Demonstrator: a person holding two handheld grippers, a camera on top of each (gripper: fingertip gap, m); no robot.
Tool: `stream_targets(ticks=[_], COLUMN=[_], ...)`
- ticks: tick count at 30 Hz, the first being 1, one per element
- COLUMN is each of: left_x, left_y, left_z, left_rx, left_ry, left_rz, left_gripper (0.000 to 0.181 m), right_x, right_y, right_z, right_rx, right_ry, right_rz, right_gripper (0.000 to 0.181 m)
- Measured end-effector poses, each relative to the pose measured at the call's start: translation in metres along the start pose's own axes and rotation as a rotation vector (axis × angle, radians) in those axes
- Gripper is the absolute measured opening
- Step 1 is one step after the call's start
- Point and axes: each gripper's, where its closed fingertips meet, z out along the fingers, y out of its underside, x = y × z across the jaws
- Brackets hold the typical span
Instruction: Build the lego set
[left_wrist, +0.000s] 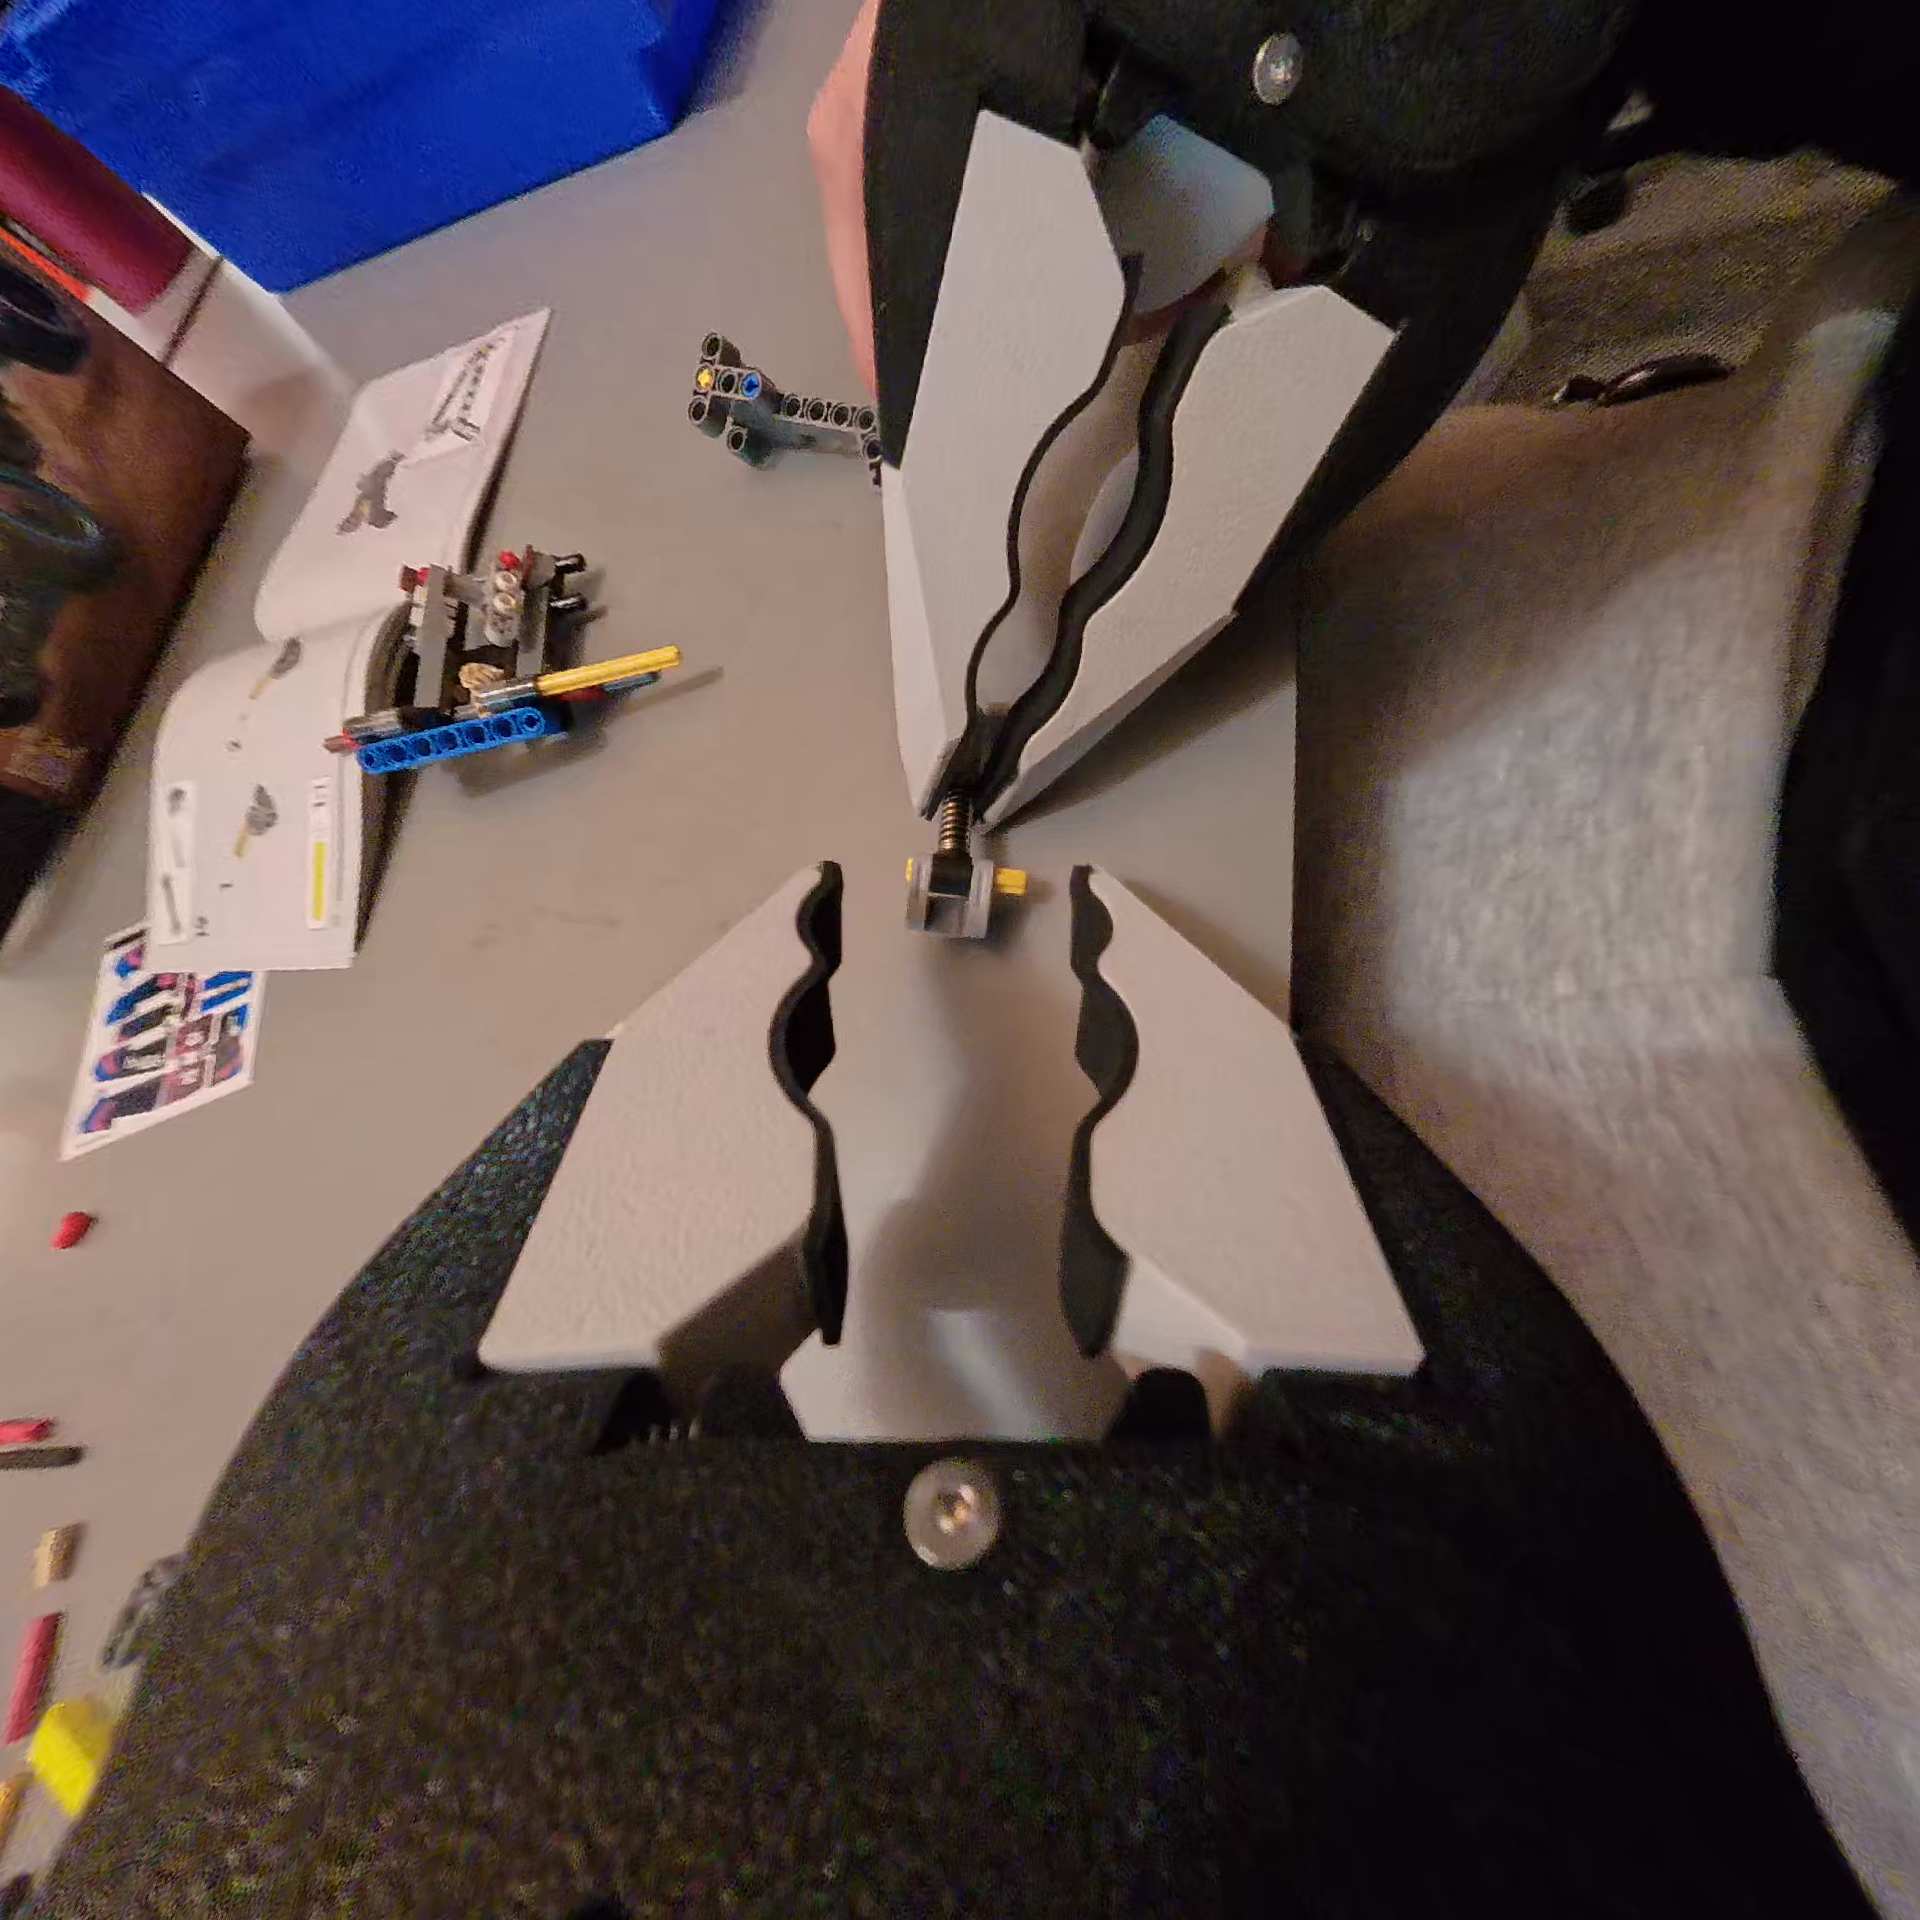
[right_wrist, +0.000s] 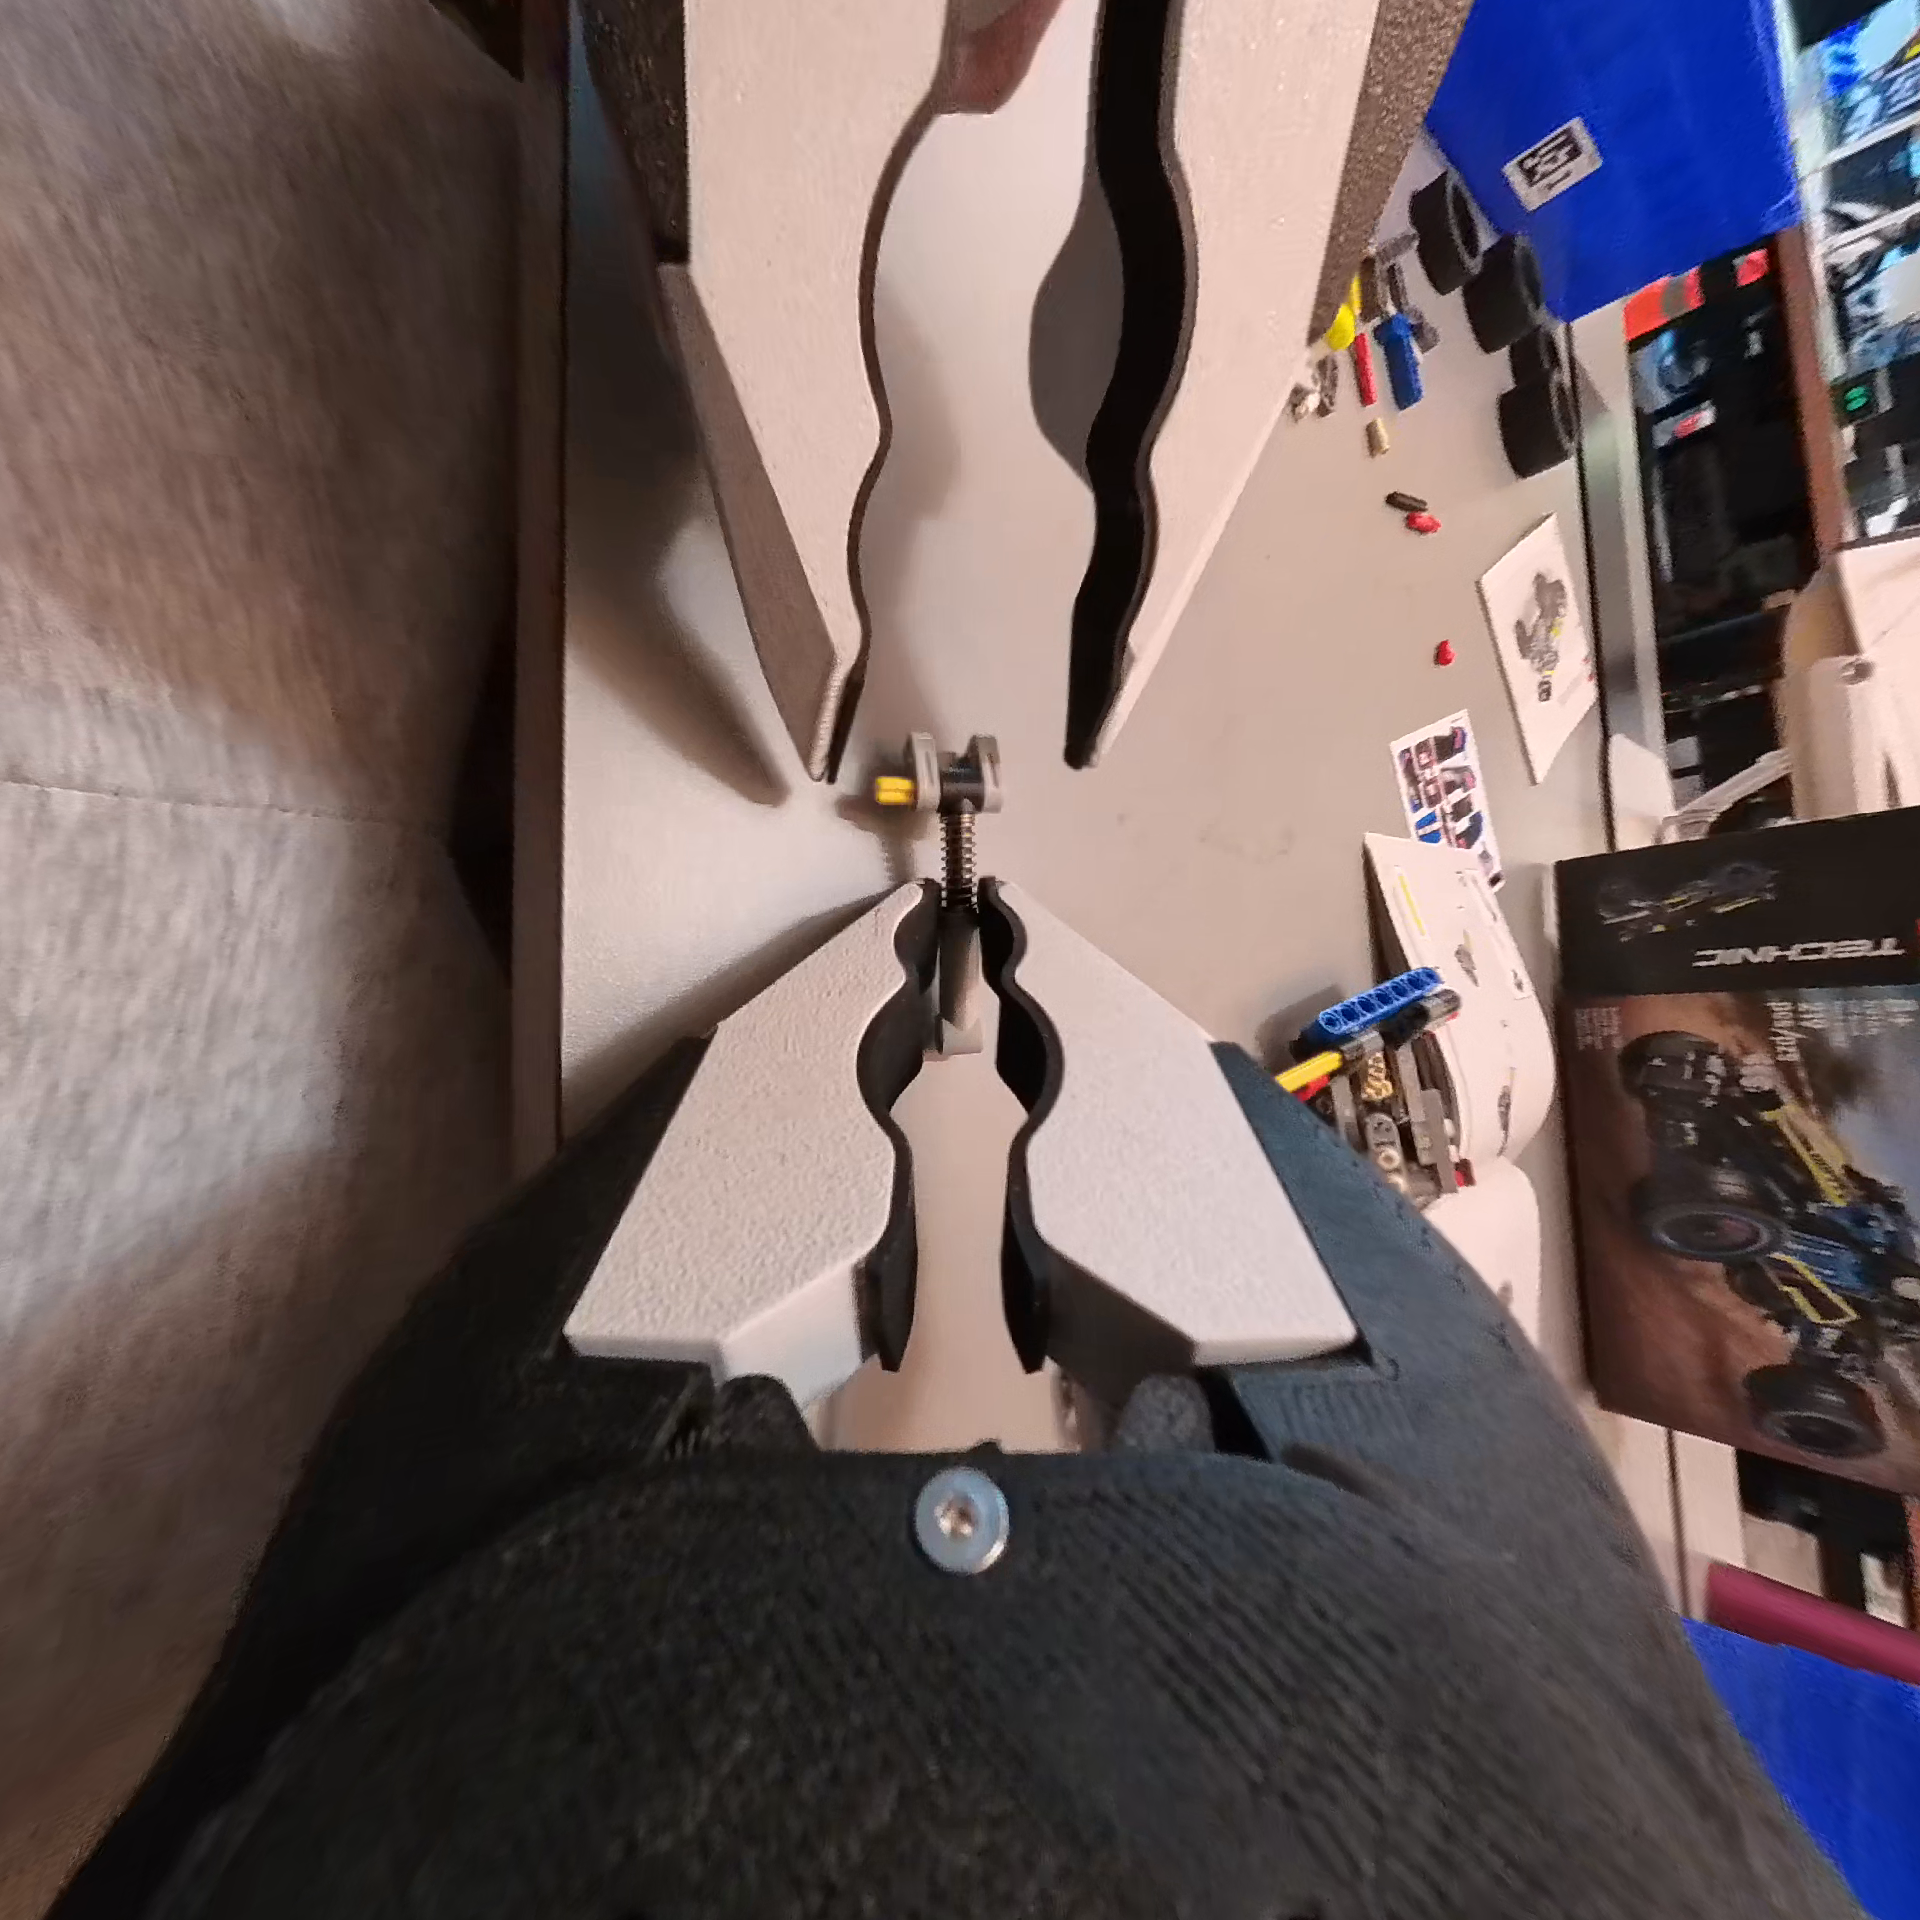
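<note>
Shock absorber (left_wrist: 954, 869) between 2 facing grippers

A plain grey desk (left_wrist: 644, 540) fills the scene under soft indoor light. Grey carpeted floor (left_wrist: 1579, 831) lies beyond its edge. A blue bin (right_wrist: 1621, 125) stands at the desk's far side, with dark shelves (right_wrist: 1714, 520) beside it.

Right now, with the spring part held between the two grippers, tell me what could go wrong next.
1. The right gripper pinches the shock absorber only at the tips of its fingers, so a push could make it pivot or slip.
2. The left gripper is open around the grey connector; closing off-centre could knock the yellow pin loose.
3. This happens close to the table edge, so a dropped piece may fall off.
</note>
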Motion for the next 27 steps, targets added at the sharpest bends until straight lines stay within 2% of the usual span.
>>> stream_targets(ticks=[5, 8, 11, 16, 21, 27], left_x=[-0.003, -0.017, -0.031, -0.041, -0.04, -0.038], left_y=[0.004, 0.005, 0.009, 0.013, 0.018, 0.019], left_z=[-0.001, -0.003, -0.007, -0.015, -0.013, -0.01], left_rx=[-0.016, -0.005, -0.004, -0.025, -0.076, -0.072], left_ry=[-0.073, -0.152, -0.239, -0.361, -0.416, -0.366], left_rz=[0.067, 0.086, 0.101, 0.226, 0.361, 0.307], left_gripper=[0.044, 0.043, 0.046, 0.052, 0.044, 0.039], right_x=[0.004, 0.014, 0.025, 0.039, 0.035, 0.034], right_y=[-0.002, -0.008, -0.01, -0.012, -0.01, -0.013], right_z=[0.004, 0.009, 0.013, 0.015, 0.02, 0.019], right_rx=[0.021, 0.062, 0.059, 0.037, 0.034, 0.073], right_ry=[0.076, 0.152, 0.262, 0.42, 0.373, 0.26], right_rz=[-0.042, -0.054, -0.16, -0.312, -0.272, -0.091], right_gripper=[0.006, 0.006, 0.005, 0.006, 0.006, 0.005])
